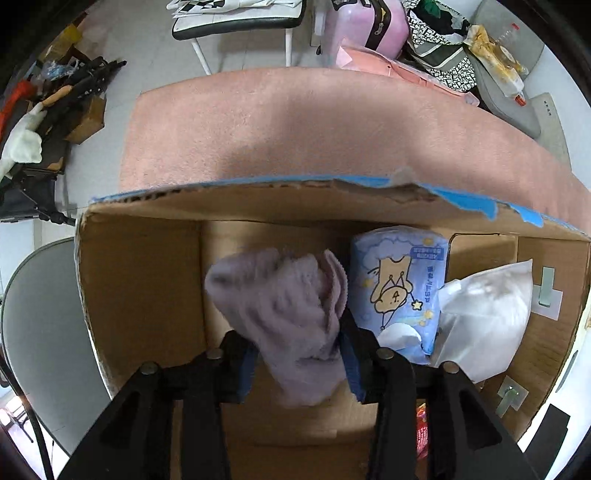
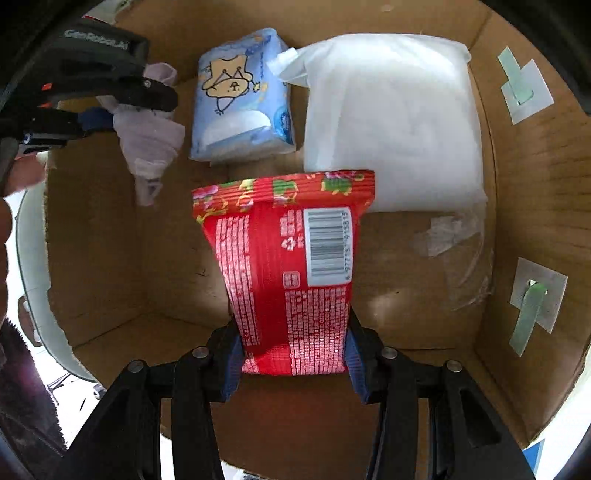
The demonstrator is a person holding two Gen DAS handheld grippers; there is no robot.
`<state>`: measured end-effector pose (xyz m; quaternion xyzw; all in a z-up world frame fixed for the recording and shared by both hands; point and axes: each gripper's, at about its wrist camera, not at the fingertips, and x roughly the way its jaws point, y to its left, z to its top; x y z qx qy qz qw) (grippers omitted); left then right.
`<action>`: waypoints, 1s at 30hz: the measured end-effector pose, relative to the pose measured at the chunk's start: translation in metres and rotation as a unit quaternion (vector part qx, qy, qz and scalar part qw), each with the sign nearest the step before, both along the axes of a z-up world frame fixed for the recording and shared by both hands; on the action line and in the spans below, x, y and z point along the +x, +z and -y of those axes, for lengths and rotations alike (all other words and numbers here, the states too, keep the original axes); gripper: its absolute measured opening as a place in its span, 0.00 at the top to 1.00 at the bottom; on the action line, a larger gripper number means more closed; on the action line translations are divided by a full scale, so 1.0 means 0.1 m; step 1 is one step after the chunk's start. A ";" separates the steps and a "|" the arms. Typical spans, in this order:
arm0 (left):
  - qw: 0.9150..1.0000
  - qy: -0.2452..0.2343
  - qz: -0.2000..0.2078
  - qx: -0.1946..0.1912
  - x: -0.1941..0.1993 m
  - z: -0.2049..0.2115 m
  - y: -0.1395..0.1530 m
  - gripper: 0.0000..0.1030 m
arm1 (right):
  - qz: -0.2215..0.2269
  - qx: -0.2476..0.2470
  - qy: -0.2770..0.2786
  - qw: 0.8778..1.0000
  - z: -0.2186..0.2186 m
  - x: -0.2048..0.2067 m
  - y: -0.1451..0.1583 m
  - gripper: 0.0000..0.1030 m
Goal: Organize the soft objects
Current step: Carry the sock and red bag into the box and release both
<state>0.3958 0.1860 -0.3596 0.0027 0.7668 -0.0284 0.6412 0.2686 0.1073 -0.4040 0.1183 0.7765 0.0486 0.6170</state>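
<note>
My left gripper [image 1: 299, 354] is shut on a lilac fuzzy cloth [image 1: 284, 310] and holds it over the open cardboard box [image 1: 140, 280]. It also shows in the right wrist view [image 2: 110, 107], with the cloth [image 2: 149, 144] hanging from it at the box's upper left. My right gripper [image 2: 293, 358] is shut on a red tissue pack [image 2: 288, 266] with a barcode, held above the box floor. A blue tissue pack [image 2: 240, 99] and a white plastic-wrapped pillow [image 2: 391, 125] lie at the far side of the box; both show in the left wrist view, the blue pack [image 1: 399, 291] beside the white one [image 1: 484, 314].
A pink carpet [image 1: 295, 129] lies beyond the box. A grey chair seat [image 1: 40, 332] is at the left. Clutter, a pink suitcase [image 1: 369, 26] and bags lie on the floor behind. Tape patches [image 2: 535, 295] are on the box's right wall.
</note>
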 end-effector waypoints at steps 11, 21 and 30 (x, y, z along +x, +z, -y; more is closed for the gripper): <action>0.995 -0.015 0.097 0.019 -0.54 -0.11 0.67 0.03 | 0.076 -0.066 0.002 0.995 0.03 0.08 0.40 0.00; 0.984 0.005 0.171 0.040 -1.41 -0.07 1.22 0.03 | 0.155 -0.107 -0.015 0.982 0.62 -0.22 1.08 0.00; 0.976 0.025 0.216 0.018 -1.80 0.07 1.81 0.03 | 0.208 -0.112 -0.012 0.972 0.87 -0.67 1.97 0.00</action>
